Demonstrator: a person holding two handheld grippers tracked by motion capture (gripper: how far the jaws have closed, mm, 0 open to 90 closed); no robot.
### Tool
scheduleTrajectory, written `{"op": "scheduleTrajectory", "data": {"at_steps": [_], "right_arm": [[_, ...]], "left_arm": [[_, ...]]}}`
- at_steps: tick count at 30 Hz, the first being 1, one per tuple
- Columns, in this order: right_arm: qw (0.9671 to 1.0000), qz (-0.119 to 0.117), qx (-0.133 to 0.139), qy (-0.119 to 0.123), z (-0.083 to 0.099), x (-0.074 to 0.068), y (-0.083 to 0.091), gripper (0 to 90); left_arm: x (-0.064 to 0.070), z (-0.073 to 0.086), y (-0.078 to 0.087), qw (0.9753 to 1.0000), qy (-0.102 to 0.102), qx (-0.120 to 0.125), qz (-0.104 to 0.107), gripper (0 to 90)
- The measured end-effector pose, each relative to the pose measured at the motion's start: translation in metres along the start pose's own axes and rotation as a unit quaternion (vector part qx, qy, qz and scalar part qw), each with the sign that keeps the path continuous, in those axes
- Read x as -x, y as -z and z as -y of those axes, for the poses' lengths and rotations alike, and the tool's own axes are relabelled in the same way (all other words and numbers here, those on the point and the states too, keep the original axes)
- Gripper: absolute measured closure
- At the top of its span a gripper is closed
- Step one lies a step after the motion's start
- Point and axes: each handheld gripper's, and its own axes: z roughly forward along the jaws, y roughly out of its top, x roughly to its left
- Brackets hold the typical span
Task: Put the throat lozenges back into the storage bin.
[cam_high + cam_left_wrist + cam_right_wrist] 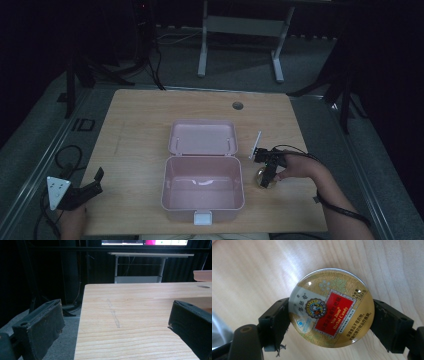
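**A candy tin gets picked up next to the open pink box**

The room is dark, and a wooden bench (150,115) stands in the light. In the middle of the bench sits a pink box (202,187). Its lid (202,137) is tipped back flat behind it, so the inside is open and ready to take something. I can see nothing inside it but a bright shine on the bottom.

Just to the right of the box lies a round gold candy tin (331,307) with a red label. It lies flat on the wood. The right tongs (266,172) come down on it from above, with one black jaw on each side of its rim. They look like they are pinching it, likely so it can be lifted and put in the box. The round edge is smooth, so it could slip.

The left tongs (82,192) wait at the near left corner of the bench, well apart from the box. Their jaws are spread wide with nothing between them. They may be staying out of the way.
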Motion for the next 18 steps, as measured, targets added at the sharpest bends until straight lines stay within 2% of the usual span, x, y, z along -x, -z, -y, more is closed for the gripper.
{"op": "scheduleTrajectory", "data": {"at_steps": [3,6,7,8,13,14,15,16,18], "right_arm": [[1.0,-0.002,-0.002,0.006,0.001,-0.002,0.007,20.5],[0.9999,-0.004,0.001,0.015,0.005,-0.007,0.026,20.6],[0.9999,-0.004,0.001,0.015,0.005,-0.007,0.026,20.6],[0.9999,-0.001,0.002,0.015,0.006,-0.009,0.038,20.6],[0.9995,0.006,0.011,0.028,0.01,-0.017,0.067,20.6],[0.9995,0.006,0.011,0.028,0.01,-0.017,0.067,20.6],[0.9993,0.011,0.015,0.033,0.011,-0.021,0.078,20.6],[0.9993,0.011,0.015,0.033,0.011,-0.021,0.078,20.6],[0.9987,0.021,0.024,0.039,0.011,-0.027,0.096,20.6]], "left_arm": [[0.0,0.0,0.0,1.0,0.0,0.0,0.0,0.4],[0.0,0.0,0.0,1.0,0.0,0.0,0.0,0.4],[0.0,0.0,0.0,1.0,0.001,0.0,0.0,0.4],[0.0,0.0,0.0,1.0,0.0,0.0,0.0,0.4],[0.0,0.0,0.0,1.0,0.0,0.0,0.0,0.4],[0.0,0.0,0.0,1.0,0.0,0.0,-0.001,0.4],[0.0,0.0,0.0,1.0,0.0,0.0,-0.001,0.4],[0.0,0.0,0.0,1.0,0.0,0.0,-0.001,0.4],[0.0,0.0,0.0,1.0,0.0,0.0,-0.001,0.4]]}}
